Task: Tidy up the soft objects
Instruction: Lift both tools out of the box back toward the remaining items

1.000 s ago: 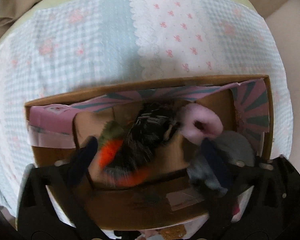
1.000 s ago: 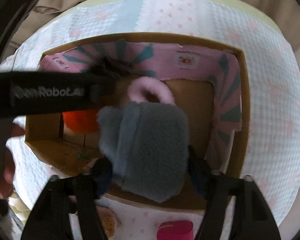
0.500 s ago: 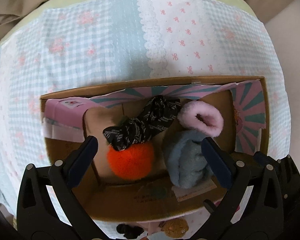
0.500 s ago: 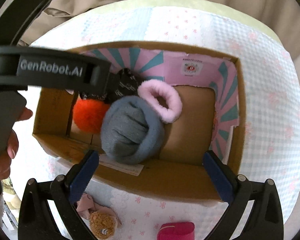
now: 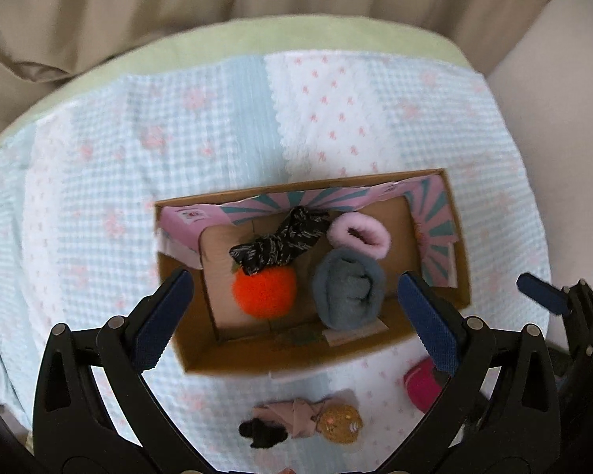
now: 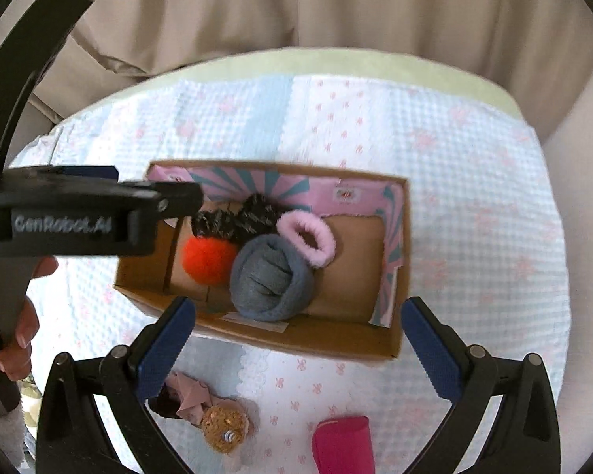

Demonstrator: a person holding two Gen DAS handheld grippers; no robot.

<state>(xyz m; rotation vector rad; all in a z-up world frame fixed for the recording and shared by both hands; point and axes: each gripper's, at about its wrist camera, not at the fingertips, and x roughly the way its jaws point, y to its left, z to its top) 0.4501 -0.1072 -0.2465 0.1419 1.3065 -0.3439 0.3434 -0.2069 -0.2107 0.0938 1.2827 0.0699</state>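
both tools gaping, empty | left tool (image 6: 79,213) overlaps box (image 6: 296,339) corner

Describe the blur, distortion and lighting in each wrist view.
Left wrist view: strong fisheye curvature bends the quilt; the cardboard box edges are slightly soft; light is even and diffuse, no glare. Right wrist view: same barrel distortion, softer overall; the left gripper crossing close is blurred, its lettering smeared.

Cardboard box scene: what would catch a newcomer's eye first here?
The bright orange pom-pom in the cardboard box, beside a rolled grey fleece with a pink fluffy ring behind it. Nearer the camera, on the checked quilt, lie a magenta item and a small doll.
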